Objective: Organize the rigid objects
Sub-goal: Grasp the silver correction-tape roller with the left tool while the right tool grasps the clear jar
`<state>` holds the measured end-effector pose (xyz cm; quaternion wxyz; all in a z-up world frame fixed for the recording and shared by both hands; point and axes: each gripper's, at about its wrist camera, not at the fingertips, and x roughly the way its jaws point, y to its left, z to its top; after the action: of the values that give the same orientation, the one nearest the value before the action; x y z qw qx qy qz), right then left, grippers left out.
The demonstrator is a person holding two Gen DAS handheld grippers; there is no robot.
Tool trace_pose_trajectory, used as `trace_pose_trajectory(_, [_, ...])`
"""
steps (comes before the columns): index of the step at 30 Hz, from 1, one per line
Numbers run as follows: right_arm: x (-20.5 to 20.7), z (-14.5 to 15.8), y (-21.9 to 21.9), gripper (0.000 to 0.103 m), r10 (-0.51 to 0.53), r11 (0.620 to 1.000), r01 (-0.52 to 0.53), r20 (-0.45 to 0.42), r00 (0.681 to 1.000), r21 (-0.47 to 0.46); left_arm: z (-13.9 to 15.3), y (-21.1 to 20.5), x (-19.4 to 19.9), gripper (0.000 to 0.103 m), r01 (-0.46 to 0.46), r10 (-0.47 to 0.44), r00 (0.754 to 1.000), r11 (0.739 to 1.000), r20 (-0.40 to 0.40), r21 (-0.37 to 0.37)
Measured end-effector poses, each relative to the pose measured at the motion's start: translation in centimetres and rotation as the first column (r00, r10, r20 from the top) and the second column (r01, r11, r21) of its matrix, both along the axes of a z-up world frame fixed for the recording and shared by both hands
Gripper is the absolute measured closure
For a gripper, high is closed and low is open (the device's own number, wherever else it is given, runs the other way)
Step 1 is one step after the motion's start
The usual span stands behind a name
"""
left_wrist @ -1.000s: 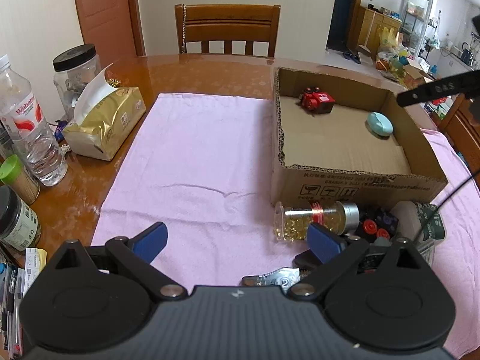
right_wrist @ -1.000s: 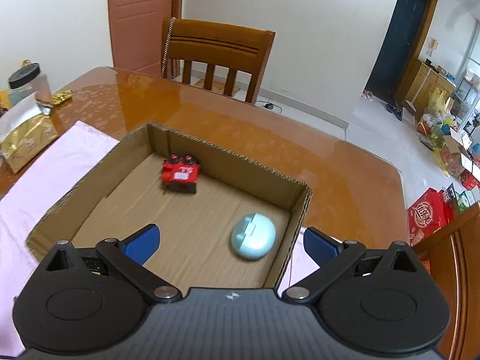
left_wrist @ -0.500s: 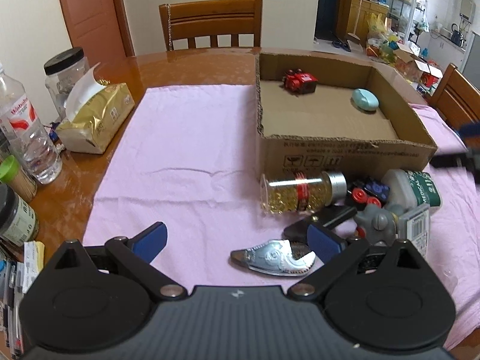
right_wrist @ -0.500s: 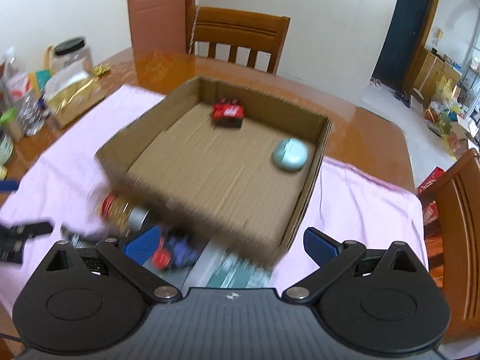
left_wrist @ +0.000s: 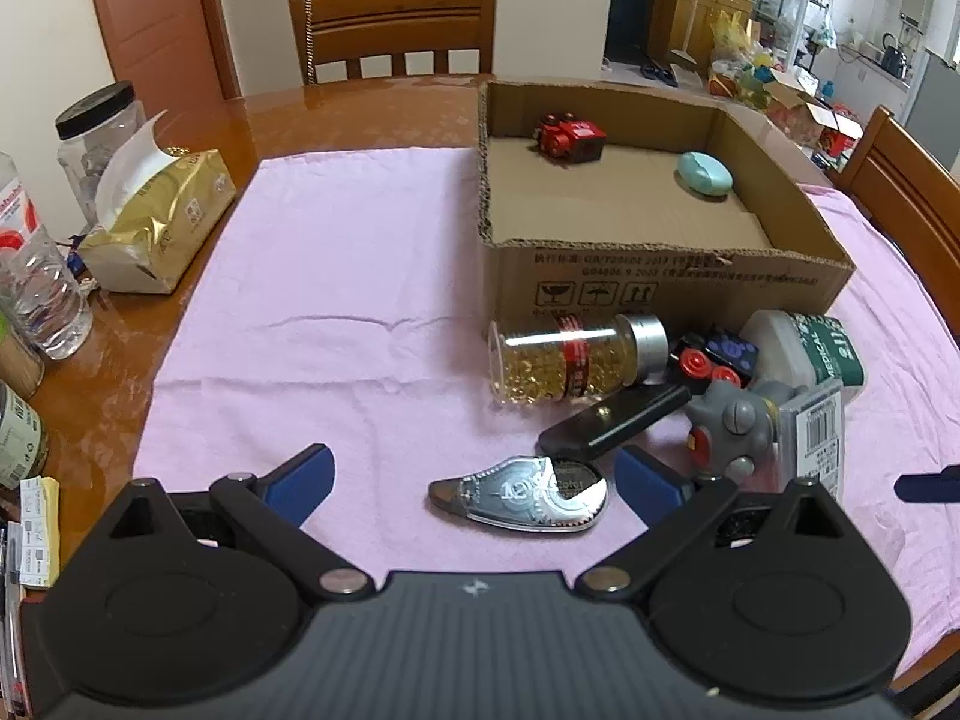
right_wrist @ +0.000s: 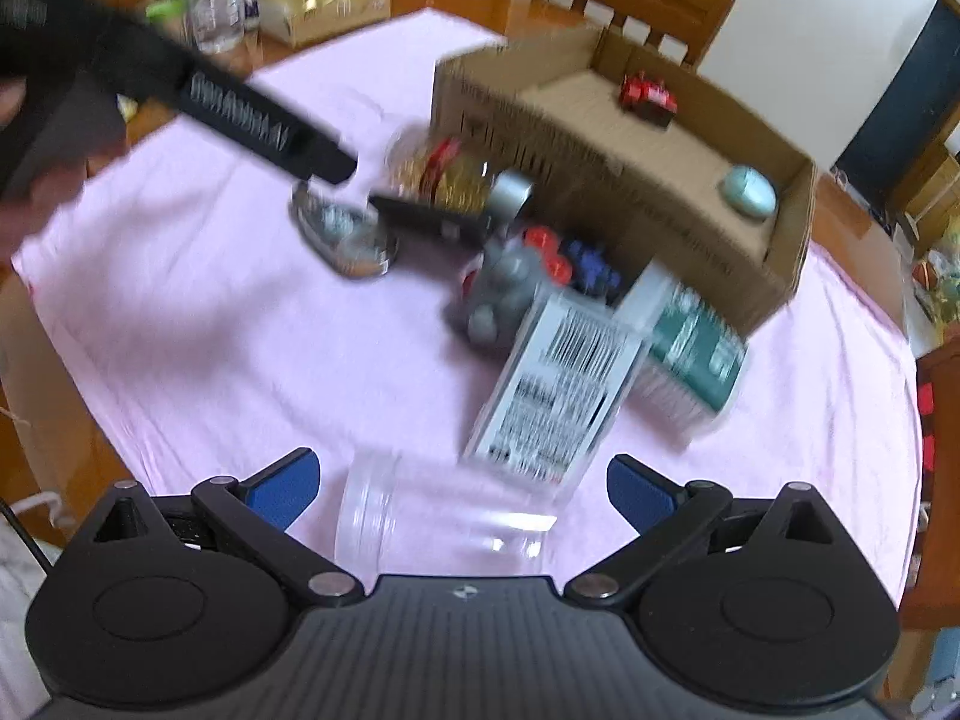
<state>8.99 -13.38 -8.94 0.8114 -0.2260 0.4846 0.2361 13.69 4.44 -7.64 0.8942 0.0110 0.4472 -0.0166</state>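
My left gripper point(left_wrist: 474, 480) jaws spread wide, empty, over pink cloth point(left_wrist: 336, 276). Silver tape dispenser point(left_wrist: 519, 495) lies between its fingertips. My right gripper point(right_wrist: 459, 483) jaws also apart, empty; clear plastic jar point(right_wrist: 444, 519) on its side between them. Beyond: black flat bar point(left_wrist: 612, 420), grey toy point(left_wrist: 729, 426), capsule bottle point(left_wrist: 570, 360) lying against cardboard box point(left_wrist: 660, 288). Inside box: red toy point(left_wrist: 570, 137), pale blue case point(left_wrist: 705, 174), 2 items total. Right view blurred.

home dining room: wooden chair point(left_wrist: 393, 30)
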Motion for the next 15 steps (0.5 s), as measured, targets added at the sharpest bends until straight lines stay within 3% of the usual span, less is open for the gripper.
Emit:
trace_pose_trajectory(9, [0.5,-1.4,-2.3,0.0,-0.133,0.991,0.133,-0.028,0.991,-0.015,-1.0,-0.5,0.0,0.004,0.035,-0.036,0.999,0.999,-0.029,-0.012])
trace_pose_trajectory(15, [2.4,-2.4,-4.8,0.0,-0.279,0.96,0.278,-0.042,0.959,-0.024,-2.2,-1.2,0.1,0.004,0.048,-0.048,0.997,0.999,-0.053,-0.008])
